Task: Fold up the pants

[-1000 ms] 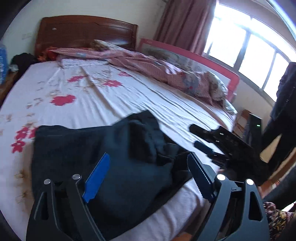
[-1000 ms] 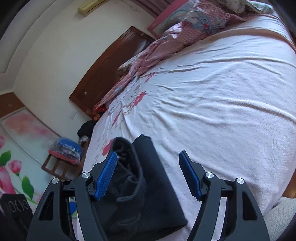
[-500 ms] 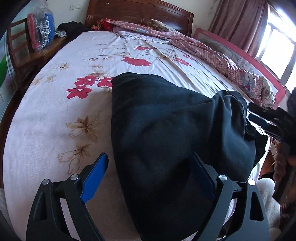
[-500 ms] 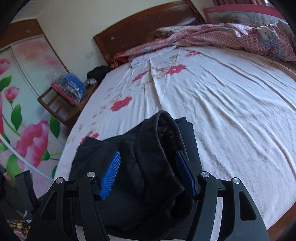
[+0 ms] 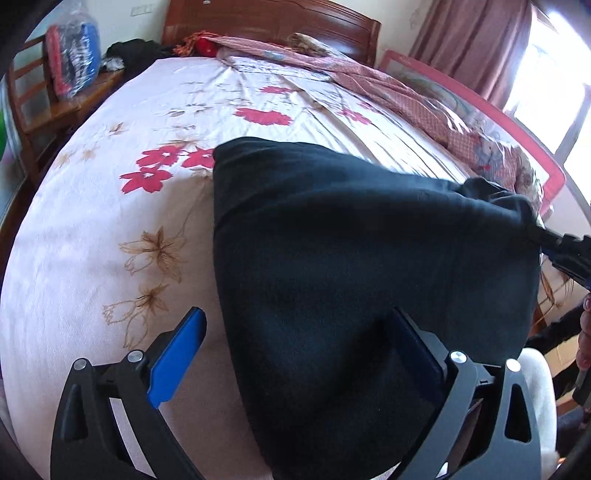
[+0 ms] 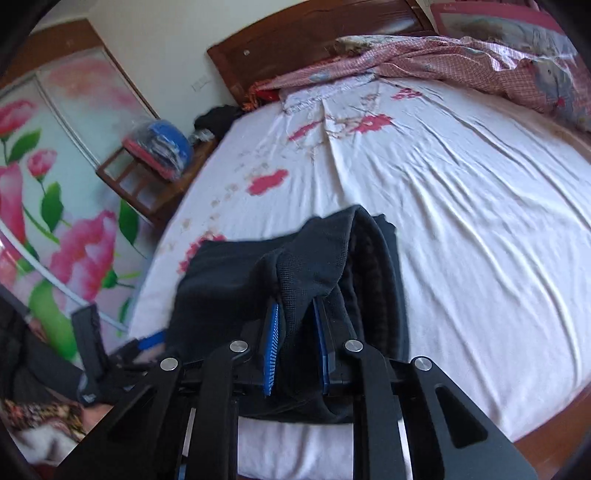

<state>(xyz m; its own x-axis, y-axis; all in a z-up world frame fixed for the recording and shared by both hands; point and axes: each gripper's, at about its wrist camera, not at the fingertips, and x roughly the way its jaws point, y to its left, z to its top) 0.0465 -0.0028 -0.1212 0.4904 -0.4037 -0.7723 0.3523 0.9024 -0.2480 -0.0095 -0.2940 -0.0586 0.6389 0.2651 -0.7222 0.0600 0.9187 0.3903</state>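
Observation:
Dark navy pants (image 5: 351,266) lie folded in a thick pile near the bed's front edge. My left gripper (image 5: 295,350) is open, its blue pads on either side of the pile's near left part, low over it. My right gripper (image 6: 295,328) is shut on a bunched ribbed edge of the pants (image 6: 310,269), lifting it slightly; it shows in the left wrist view (image 5: 561,247) at the pile's far right corner. The left gripper shows at the lower left of the right wrist view (image 6: 144,343).
The white flowered bed sheet (image 5: 110,221) spreads left and behind the pants. A pink checked quilt (image 6: 461,62) lies by the wooden headboard (image 5: 273,22). A wooden chair (image 6: 147,181) with a bagged bundle stands beside the bed. A flowered wardrobe (image 6: 48,184) stands further left.
My right gripper has closed on the bunched edge of the pants. My left gripper has swung left and down over the pile, still open.

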